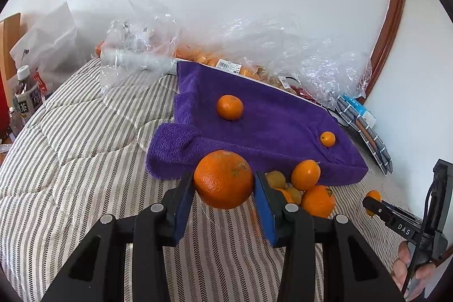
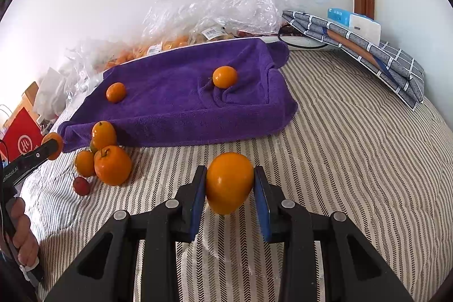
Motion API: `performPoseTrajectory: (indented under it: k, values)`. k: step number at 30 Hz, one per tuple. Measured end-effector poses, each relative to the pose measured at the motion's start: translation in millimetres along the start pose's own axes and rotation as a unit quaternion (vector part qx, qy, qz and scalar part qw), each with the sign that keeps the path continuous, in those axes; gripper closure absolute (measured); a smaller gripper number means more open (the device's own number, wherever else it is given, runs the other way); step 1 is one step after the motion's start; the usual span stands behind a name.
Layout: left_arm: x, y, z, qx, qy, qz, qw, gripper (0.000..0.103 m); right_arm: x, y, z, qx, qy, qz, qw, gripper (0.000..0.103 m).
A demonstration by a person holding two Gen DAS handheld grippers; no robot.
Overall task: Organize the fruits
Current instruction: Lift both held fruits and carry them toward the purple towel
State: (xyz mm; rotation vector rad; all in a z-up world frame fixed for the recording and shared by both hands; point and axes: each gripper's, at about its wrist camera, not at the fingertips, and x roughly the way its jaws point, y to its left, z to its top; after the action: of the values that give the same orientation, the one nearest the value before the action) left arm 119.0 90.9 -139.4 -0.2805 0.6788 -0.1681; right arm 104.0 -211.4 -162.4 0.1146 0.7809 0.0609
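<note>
Both grippers hold fruit above the striped bed.
Left gripper (image 1: 223,183) has its fingers closed on a rough orange (image 1: 223,179); right gripper (image 2: 230,183) has its fingers closed on a smooth orange fruit (image 2: 229,182). Beyond them, a purple towel (image 2: 181,101) carries two small oranges, well apart, and a small pile of fruit (image 2: 109,157) lies on the bed just beside its near edge.

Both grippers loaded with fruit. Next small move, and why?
Probably carry the left gripper forward over the purple towel-covered tray: its jaws clamp a large dimpled orange, and two small oranges already sit there, while loose fruit remains on the striped bedcover.
</note>
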Motion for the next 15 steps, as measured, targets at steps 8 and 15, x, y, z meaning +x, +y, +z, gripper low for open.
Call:
performPoseTrajectory:
  k: [8,15]
  values:
    - [-6,-5,-1,0.009,-0.015,-0.010,0.9998,0.063,2,2,0,-0.005,0.003,0.000,1.000,0.071]
    - [-14,-3,-2,0.003,-0.035,-0.005,0.9994,0.063,0,3,-2,-0.008,0.009,0.006,1.000,0.071]
